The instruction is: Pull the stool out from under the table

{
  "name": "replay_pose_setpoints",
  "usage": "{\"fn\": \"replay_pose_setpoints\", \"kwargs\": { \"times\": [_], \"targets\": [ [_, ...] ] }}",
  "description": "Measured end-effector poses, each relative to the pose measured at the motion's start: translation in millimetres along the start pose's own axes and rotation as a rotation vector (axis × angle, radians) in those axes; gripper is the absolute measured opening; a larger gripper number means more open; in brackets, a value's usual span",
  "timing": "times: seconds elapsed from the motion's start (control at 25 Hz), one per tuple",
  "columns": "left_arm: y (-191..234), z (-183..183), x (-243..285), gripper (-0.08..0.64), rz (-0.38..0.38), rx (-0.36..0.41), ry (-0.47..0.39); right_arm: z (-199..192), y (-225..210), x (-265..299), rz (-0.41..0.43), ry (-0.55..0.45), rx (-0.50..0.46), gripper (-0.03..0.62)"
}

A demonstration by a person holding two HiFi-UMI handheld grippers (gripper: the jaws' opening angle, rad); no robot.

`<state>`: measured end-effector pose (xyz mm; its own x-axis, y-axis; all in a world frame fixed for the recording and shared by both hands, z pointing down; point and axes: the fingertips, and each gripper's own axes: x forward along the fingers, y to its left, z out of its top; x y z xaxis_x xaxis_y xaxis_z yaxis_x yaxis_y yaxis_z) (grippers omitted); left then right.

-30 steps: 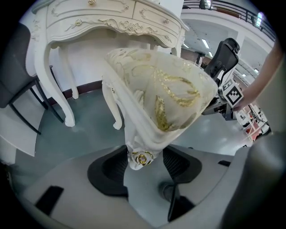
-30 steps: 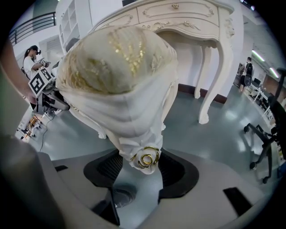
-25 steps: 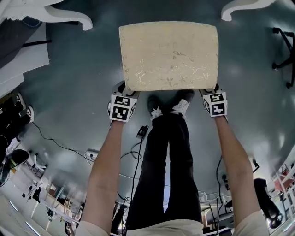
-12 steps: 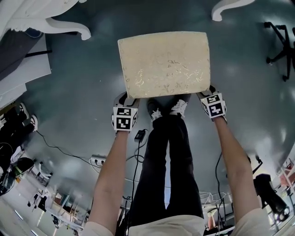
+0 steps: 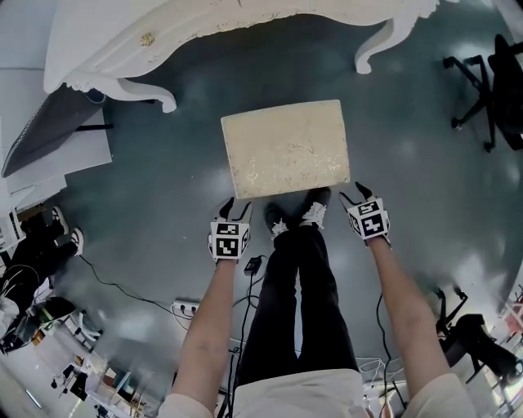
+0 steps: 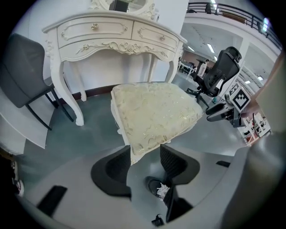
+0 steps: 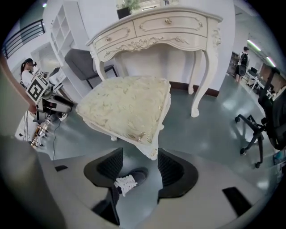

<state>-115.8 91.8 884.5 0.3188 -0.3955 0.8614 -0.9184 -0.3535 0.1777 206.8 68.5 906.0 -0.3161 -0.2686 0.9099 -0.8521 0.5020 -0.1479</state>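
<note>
Open floor point(image 5: 155, 188) both sides of the stool point(image 5: 286, 148), just the table legs point(image 5: 155, 96) behind it and an office chair point(image 5: 502, 82) off right.

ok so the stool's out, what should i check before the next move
stool clear of table: ok, on open floor in front of it
left tongs off the stool: ok, jaws apart, just been closing, nothing between them
right tongs off the stool: ok, jaws apart, empty
shoes clear of stool: cannot tell, they sit at its near edge
floor by the legs: not ok, cable lies there
</note>
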Motion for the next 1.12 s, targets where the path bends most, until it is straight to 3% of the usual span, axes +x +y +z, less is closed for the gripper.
{"fn": "replay_pose_setpoints", "kwargs": {
  "times": [0.24,0.64,1.12],
  "targets": [
    [-12.6,43.1,-42.6,0.219,0.017,-0.049,-0.075,34.6,33.1,-52.2,-0.005,-0.036,0.063,0.27],
    [-29.7,78.4,-117.6,0.219,0.021,-0.166,-0.124,94.7,71.1,-143.5,-0.028,-0.124,0.12,0.27],
    [-49.2,120.6,-197.3,0.219,0.04,-0.131,-0.181,137.9,96.9,-245.9,-0.067,-0.248,0.221,0.269]
  ]
}}
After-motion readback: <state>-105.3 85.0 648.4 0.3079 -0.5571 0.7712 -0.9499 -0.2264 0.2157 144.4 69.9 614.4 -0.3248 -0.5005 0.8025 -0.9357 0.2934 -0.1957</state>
